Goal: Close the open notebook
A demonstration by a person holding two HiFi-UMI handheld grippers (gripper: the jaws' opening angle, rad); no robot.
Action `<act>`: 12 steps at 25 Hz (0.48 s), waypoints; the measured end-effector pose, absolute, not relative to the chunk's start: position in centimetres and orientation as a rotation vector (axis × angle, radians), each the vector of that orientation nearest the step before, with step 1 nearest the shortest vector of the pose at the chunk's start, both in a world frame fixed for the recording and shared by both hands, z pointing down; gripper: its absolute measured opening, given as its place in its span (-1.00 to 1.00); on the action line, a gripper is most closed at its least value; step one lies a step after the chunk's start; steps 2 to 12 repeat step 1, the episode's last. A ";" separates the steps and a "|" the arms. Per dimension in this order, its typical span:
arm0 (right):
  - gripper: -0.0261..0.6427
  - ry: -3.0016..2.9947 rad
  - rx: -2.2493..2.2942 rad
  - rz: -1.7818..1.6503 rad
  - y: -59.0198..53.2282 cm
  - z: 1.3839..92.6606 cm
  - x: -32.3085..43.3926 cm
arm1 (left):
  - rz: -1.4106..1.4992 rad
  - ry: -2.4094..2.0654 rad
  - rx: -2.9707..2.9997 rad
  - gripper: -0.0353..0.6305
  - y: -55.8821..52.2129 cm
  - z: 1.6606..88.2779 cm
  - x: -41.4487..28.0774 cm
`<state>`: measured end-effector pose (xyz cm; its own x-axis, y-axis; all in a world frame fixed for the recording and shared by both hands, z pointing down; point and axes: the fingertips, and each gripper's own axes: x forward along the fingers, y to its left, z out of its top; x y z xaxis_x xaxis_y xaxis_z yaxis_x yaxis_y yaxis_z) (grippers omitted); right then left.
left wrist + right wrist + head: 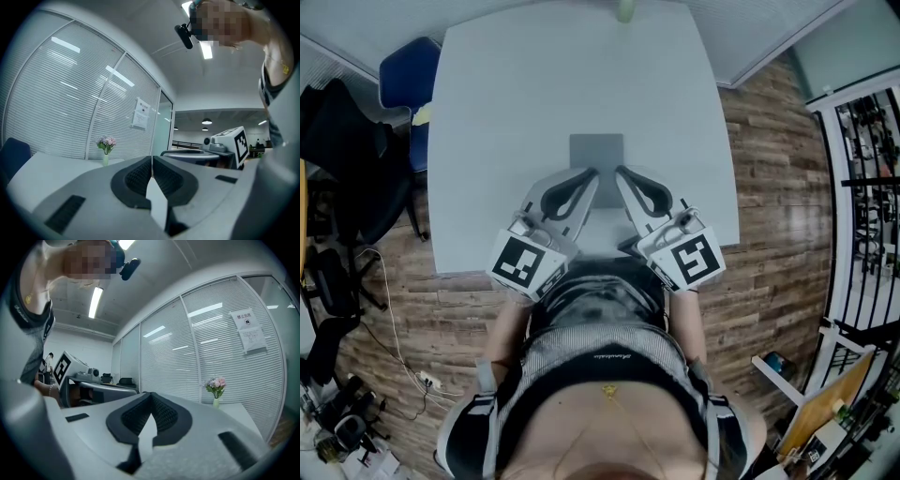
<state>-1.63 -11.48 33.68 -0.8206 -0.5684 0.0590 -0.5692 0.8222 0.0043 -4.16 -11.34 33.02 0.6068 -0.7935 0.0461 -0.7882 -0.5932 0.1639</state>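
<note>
Notebook: the grey notebook [596,150] lies flat near the middle of the desk [534,84], showing one plain grey face with no spread pages in sight.
Left tool: the left tool [592,172] is held level just above the desk's near half, jaws pressed together with nothing between them; its own view [151,161] shows the ribbed pads meeting at the tip.
Right tool: the right tool [619,171] mirrors it, jaws likewise together and empty [151,397].
Tool tips: both tips angle inward and sit at the notebook's near edge; I cannot tell whether they touch it.
Far edge: a small vase of flowers [624,9] stands at the desk's far edge, well apart from the notebook.
Surroundings: a blue chair [408,80] sits at the desk's far left corner.
</note>
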 end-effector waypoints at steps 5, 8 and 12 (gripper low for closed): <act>-0.92 -2.943 0.920 0.022 -11.5 33.7 -1.6 | -0.046 -1.322 2.663 -0.85 -11.4 33.0 -4.2; -0.92 -2.943 0.920 0.022 -11.5 33.7 -1.6 | -0.046 -1.322 2.663 -0.85 -11.4 33.0 -4.2; -0.92 -2.943 0.920 0.022 -11.5 33.7 -1.6 | -0.046 -1.322 2.663 -0.85 -11.4 33.0 -4.2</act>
